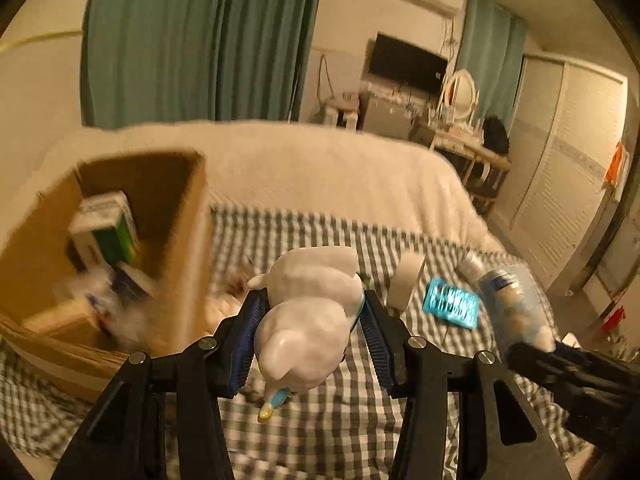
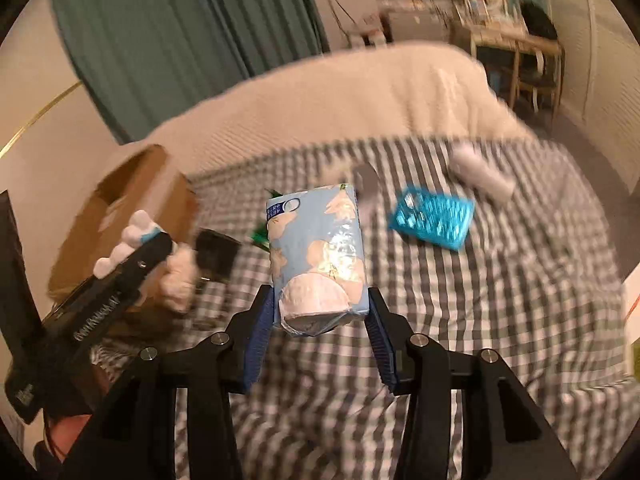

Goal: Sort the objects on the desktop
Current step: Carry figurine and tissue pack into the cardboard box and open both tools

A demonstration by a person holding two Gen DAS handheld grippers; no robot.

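My left gripper [image 1: 314,306] is shut on a white animal figurine [image 1: 308,320] and holds it above the checked cloth, just right of the cardboard box [image 1: 180,216]. My right gripper [image 2: 320,308] is shut on a light-blue tissue pack [image 2: 318,256] and holds it above the cloth. The pack also shows at the right of the left wrist view [image 1: 516,304]. The left gripper with the figurine shows at the left of the right wrist view [image 2: 136,240], next to the box [image 2: 132,196].
The box holds a green-and-white carton [image 1: 108,228] and other small packs. On the checked cloth [image 2: 500,280] lie a teal blister pack [image 2: 434,216], a white bottle on its side [image 2: 484,176] and a small grey-white object [image 2: 368,184]. A cream blanket [image 1: 320,168] lies behind.
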